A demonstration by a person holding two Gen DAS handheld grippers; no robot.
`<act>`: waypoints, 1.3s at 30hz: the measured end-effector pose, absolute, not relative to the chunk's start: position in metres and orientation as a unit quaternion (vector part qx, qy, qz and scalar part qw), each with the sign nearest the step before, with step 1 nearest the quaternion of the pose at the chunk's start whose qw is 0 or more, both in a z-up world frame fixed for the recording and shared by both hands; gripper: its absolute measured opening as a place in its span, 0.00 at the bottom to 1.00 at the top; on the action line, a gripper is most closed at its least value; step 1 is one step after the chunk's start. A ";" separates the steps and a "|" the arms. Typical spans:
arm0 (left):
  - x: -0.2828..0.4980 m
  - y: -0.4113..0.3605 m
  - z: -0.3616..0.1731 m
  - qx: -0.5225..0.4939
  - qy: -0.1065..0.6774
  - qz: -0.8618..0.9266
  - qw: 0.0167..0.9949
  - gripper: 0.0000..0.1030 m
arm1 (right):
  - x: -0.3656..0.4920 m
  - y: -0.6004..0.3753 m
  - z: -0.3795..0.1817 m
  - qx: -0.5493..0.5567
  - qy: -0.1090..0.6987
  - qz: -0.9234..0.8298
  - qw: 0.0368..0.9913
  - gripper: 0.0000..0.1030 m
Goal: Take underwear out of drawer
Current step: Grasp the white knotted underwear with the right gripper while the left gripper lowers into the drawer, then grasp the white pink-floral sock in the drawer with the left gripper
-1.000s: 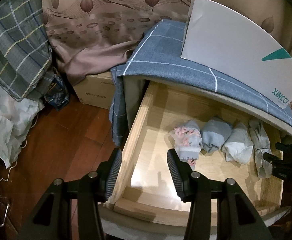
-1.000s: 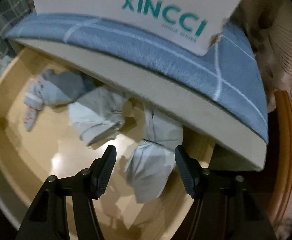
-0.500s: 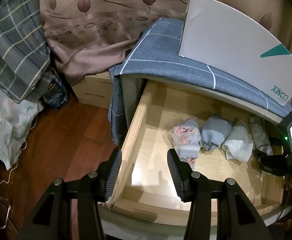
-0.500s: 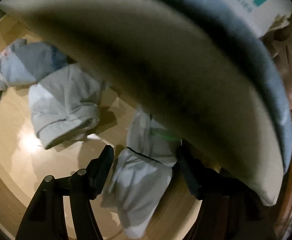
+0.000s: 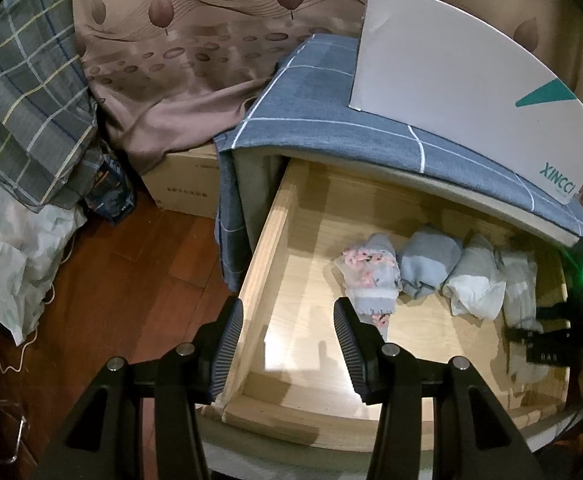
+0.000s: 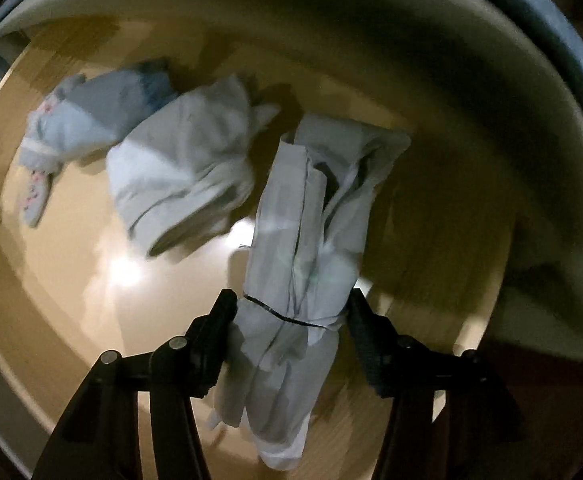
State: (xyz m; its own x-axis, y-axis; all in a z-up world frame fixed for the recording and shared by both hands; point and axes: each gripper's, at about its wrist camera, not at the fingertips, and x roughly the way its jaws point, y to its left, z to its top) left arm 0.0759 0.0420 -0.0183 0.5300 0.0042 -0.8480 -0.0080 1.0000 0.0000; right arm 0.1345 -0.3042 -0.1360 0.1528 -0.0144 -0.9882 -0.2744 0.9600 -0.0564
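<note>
Closing my right gripper (image 6: 289, 314) around the pale folded underwear (image 6: 307, 224) at the right end of the drawer (image 5: 269, 240), left gripper (image 5: 287, 336) idle, half-open and empty, I risk pinching one loose layer, so the bundle unfolds when lifted.

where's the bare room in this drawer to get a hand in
Bare wood lies in the drawer between its left wall and the floral underwear, and along the front board. The back right is crowded: four bundles lie in a row, the right gripper astride the pale grey one.
</note>
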 end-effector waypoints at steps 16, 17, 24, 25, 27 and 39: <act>0.083 0.032 -0.031 0.008 0.519 -0.034 0.854 0.47 | 0.082 -0.330 -0.161 0.042 0.726 0.016 0.686 0.43; 0.084 0.030 -0.034 0.011 0.526 -0.040 0.849 0.47 | 0.078 -0.323 -0.163 0.047 0.728 0.014 0.684 0.42; 0.098 0.009 -0.047 0.058 0.560 -0.068 0.823 0.47 | 0.075 -0.335 -0.157 0.064 0.719 0.012 0.692 0.41; 0.101 0.006 -0.049 0.067 0.563 -0.071 0.821 0.47 | 0.074 -0.334 -0.157 0.063 0.719 0.013 0.692 0.41; 0.108 -0.004 -0.054 0.089 0.570 -0.078 0.813 0.47 | 0.088 -0.321 -0.156 0.064 0.719 0.015 0.692 0.41; 0.150 -0.037 -0.082 0.122 0.590 -0.094 0.793 0.47 | 0.089 -0.341 -0.154 0.084 0.717 0.029 0.691 0.41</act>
State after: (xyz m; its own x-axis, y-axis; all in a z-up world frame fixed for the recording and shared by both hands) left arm 0.1498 -0.0365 -0.0815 0.2871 -0.0048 -0.9579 0.2935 0.9523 0.0831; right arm 0.0888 -0.3411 -0.1538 -0.0295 0.1607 -0.9866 0.0815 0.9841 0.1578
